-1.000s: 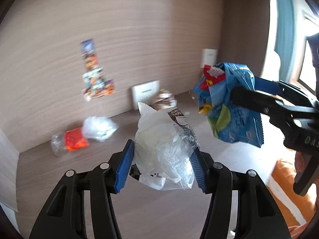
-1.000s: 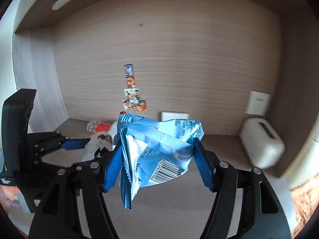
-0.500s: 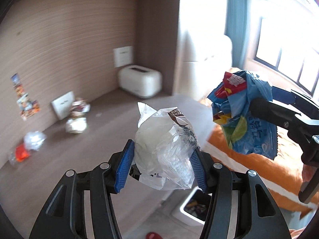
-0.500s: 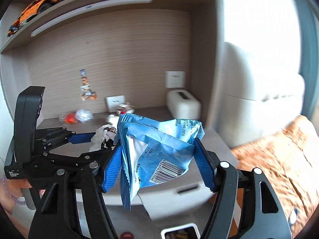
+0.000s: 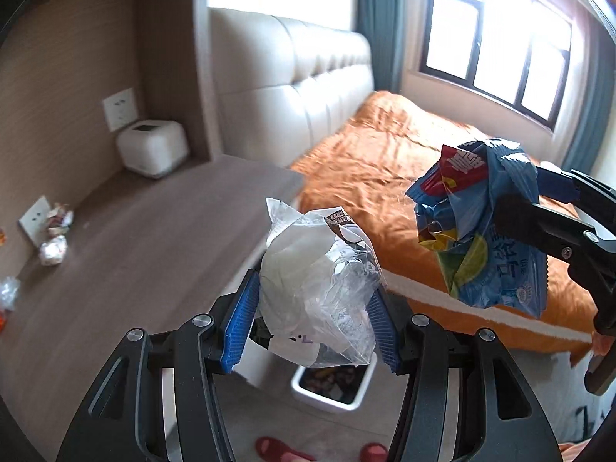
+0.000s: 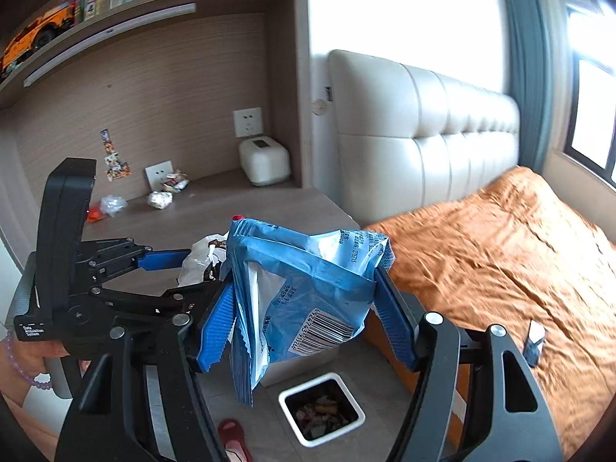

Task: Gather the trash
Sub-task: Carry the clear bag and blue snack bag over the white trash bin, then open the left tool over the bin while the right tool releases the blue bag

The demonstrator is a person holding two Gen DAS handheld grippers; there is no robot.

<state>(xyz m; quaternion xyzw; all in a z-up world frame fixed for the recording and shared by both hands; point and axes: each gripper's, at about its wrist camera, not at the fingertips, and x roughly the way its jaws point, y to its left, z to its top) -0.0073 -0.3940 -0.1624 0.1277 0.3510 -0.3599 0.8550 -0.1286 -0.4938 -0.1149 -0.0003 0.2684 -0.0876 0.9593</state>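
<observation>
A crumpled clear bag (image 5: 319,288) is pinched between the blue pads of the left gripper (image 5: 312,308), held above the floor at the desk's edge. Just to its right, a blue snack bag (image 6: 304,300) is clamped in the right gripper (image 6: 308,319), its barcode turned toward the camera and its lower corner hanging below the jaws. In the left wrist view the same snack bag (image 5: 481,231) is seen from its printed side, in front of the orange bed (image 5: 385,177). A white bin (image 6: 321,408) is seen on the floor between desk and bed, below both grippers and already partly filled with wrappers. More trash is left on the desk (image 6: 215,211): a foil ball (image 6: 159,199) and a wrapper (image 6: 175,183) near a wall socket, and a clear plastic wad (image 6: 113,204) beside something red. A white box (image 6: 263,159) is set in the desk's far corner. A red slipper (image 6: 233,433) is visible on the floor near the bin. A hand (image 6: 23,354) wearing a bead bracelet is seen on the left gripper's handle.
</observation>
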